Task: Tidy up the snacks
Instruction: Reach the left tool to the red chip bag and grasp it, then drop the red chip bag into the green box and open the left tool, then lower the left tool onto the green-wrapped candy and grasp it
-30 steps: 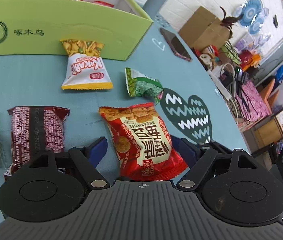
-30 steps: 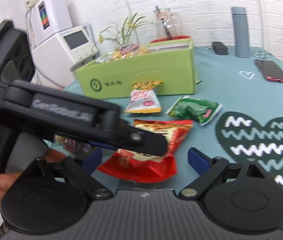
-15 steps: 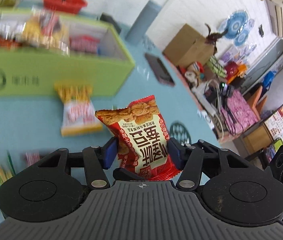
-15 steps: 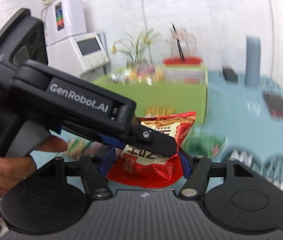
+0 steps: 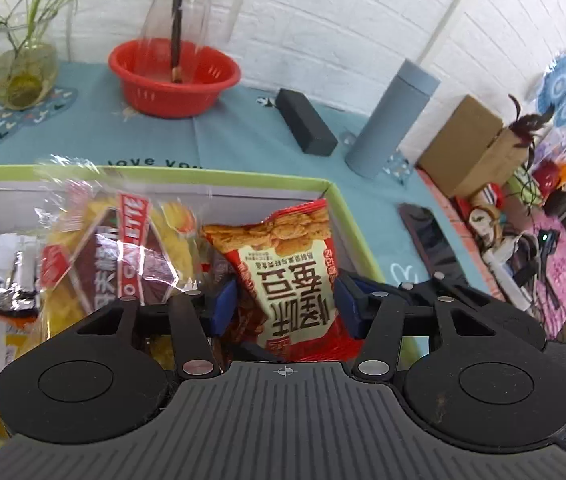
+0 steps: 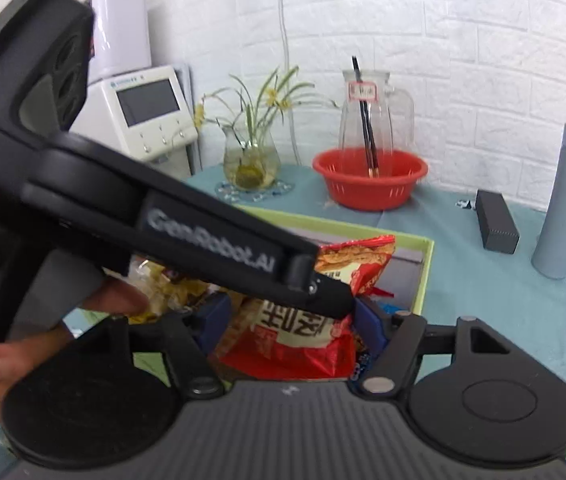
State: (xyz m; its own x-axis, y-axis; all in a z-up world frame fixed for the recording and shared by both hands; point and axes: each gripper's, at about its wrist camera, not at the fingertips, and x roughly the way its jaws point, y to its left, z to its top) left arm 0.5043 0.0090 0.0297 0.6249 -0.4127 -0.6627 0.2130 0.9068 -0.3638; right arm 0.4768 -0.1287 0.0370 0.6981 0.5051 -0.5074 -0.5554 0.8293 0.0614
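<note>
My left gripper [image 5: 285,306] is shut on a red snack packet [image 5: 287,276] and holds it over the right end of the green box [image 5: 353,220]. The box holds several snack bags, among them a yellow and maroon one [image 5: 119,256]. In the right wrist view the same red packet [image 6: 315,312] sits between the blue pads of my right gripper [image 6: 289,320], which also closes on it. The left gripper's black body [image 6: 155,232] crosses that view in front of the packet. The box rim [image 6: 425,268] shows behind.
On the teal tablecloth behind the box stand a red basket [image 5: 175,76] with a glass jug, a flower vase [image 5: 23,68], a black case [image 5: 305,120], a grey flask [image 5: 391,120] and a phone [image 5: 423,232]. A cardboard box [image 5: 471,144] is at the right.
The left gripper closed on the red packet on the table, lifted it and carried it over the green box. The right gripper closed in on the same packet and moved along.
</note>
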